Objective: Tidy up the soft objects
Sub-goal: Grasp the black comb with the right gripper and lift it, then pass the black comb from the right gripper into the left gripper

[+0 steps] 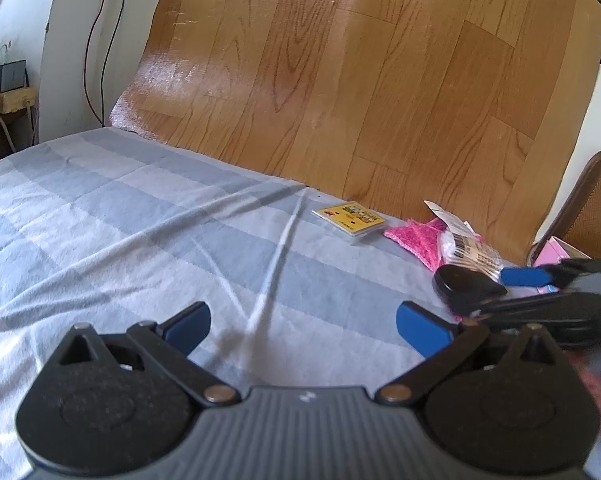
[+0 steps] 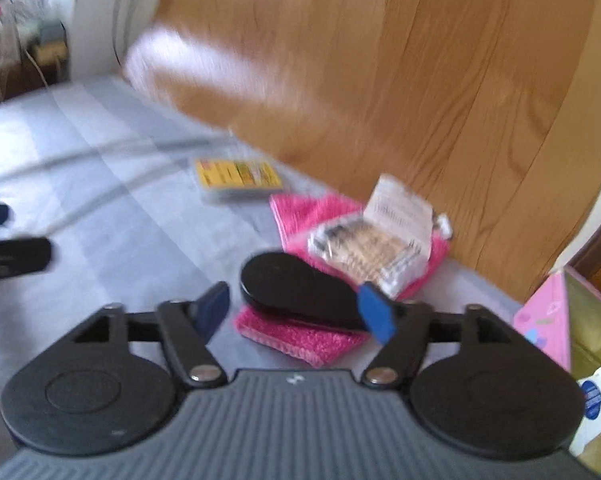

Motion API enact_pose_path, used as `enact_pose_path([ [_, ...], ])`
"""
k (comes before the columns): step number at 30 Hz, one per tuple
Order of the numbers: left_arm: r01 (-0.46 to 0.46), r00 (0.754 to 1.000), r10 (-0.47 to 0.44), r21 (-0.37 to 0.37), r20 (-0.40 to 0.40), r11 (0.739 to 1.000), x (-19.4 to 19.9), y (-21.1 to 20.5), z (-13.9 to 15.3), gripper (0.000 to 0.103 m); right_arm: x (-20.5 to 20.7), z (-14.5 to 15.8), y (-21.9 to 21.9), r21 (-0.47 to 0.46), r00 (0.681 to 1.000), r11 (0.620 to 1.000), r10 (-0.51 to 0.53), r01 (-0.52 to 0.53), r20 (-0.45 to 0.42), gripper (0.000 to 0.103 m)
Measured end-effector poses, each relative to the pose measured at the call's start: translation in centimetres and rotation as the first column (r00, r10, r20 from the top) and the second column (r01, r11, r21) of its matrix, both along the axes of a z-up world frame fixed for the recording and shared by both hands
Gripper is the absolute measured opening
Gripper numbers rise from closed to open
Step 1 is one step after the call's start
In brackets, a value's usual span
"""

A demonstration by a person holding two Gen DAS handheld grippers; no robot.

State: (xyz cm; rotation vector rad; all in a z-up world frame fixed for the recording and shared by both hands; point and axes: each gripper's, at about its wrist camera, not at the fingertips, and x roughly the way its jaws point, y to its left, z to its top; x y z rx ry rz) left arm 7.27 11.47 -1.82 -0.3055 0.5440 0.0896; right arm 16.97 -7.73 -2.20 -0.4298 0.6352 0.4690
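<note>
Two pink cloths lie on the bed at the right. The far one (image 2: 320, 216) carries a clear packet with a paper label (image 2: 380, 248). The near folded one (image 2: 296, 336) has a flat black oval object (image 2: 296, 288) on top. My right gripper (image 2: 296, 312) is open, its blue fingers straddling the black object and near cloth just above them. My left gripper (image 1: 304, 324) is open and empty over bare sheet. In the left wrist view the far pink cloth (image 1: 412, 236), the packet (image 1: 468, 248) and the black object (image 1: 464, 282) sit at right, with the right gripper (image 1: 540, 292) over them.
A yellow card pack (image 2: 240, 178) lies on the blue-grey checked sheet (image 1: 100, 220) near the wood-patterned board (image 1: 380, 80). A pink and yellow box (image 2: 572, 332) stands at the right edge. Cables and a small stand are at far left (image 1: 12, 92).
</note>
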Motion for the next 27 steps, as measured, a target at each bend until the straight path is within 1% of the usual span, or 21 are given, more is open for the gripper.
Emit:
enact_pose_path([
  [1,0.001,1.0,-0.001,0.001,0.0,1.0,0.0,0.0,0.0,0.103,0.6,-0.6,0.1,-0.013,1.0,1.0,-0.013,0.013,-0.002,0.082],
  [2,0.002,1.0,-0.002,0.0,0.0,1.0,0.1,0.0,0.0,0.103,1.0,-0.8,0.0,0.004,1.0,1.0,-0.026,0.026,0.011,0.082],
  [3,0.003,1.0,-0.003,-0.002,0.0,1.0,0.1,0.0,0.0,0.103,1.6,-0.8,-0.2,0.026,0.999,0.999,-0.036,0.036,-0.005,0.081],
  [5,0.003,1.0,-0.003,-0.007,-0.001,1.0,0.1,0.1,0.0,0.103,2.3,-0.7,-0.7,0.081,0.996,0.995,-0.058,0.063,-0.072,0.078],
  [7,0.005,1.0,-0.005,-0.01,-0.003,1.0,0.2,0.2,0.0,0.103,1.9,-0.6,-0.8,0.075,0.995,0.995,-0.056,0.062,-0.081,0.077],
  [10,0.006,1.0,-0.006,-0.01,-0.005,1.0,0.2,0.1,0.0,0.103,0.0,-0.4,-1.2,0.064,0.995,0.997,-0.045,0.051,-0.09,0.077],
  [13,0.005,1.0,-0.005,-0.016,-0.005,1.0,0.2,0.2,0.0,0.103,-3.6,-0.4,-2.3,0.089,0.995,0.995,-0.024,0.032,-0.095,0.076],
  [16,0.01,1.0,-0.011,-0.022,-0.007,1.0,0.2,0.2,0.0,0.103,-8.3,-0.8,-4.2,0.156,0.996,0.988,-0.002,0.016,-0.09,0.076],
  [18,0.025,1.0,-0.025,-0.022,-0.003,0.999,0.2,0.1,0.0,0.102,-12.0,-1.0,-5.8,0.184,0.998,0.983,-0.007,0.018,-0.063,0.076],
  [21,0.068,0.998,-0.068,-0.005,0.012,0.998,0.0,-0.5,0.2,0.102,-16.4,-1.0,-8.5,0.246,0.999,0.968,-0.032,0.04,-0.038,0.076],
  [23,0.114,0.993,-0.115,0.012,0.02,0.993,-0.1,-1.1,0.4,0.102,-18.7,-0.9,-10.4,0.288,0.996,0.953,-0.086,0.09,-0.026,0.076],
  [25,0.187,0.982,-0.187,0.025,-0.002,0.982,-0.3,-2.3,0.4,0.102,-20.3,-0.8,-12.1,0.34,0.99,0.93,-0.141,0.141,-0.023,0.076],
  [26,0.23,0.973,-0.23,-0.002,-0.016,0.973,-0.6,-2.9,0.4,0.102,-20.9,-0.8,-13.0,0.362,0.986,0.918,-0.168,0.161,-0.012,0.076],
  [27,0.276,0.96,-0.278,-0.057,-0.025,0.959,-0.9,-3.4,0.4,0.102,-21.3,-0.7,-13.6,0.374,0.982,0.911,-0.19,0.175,0.004,0.075],
])
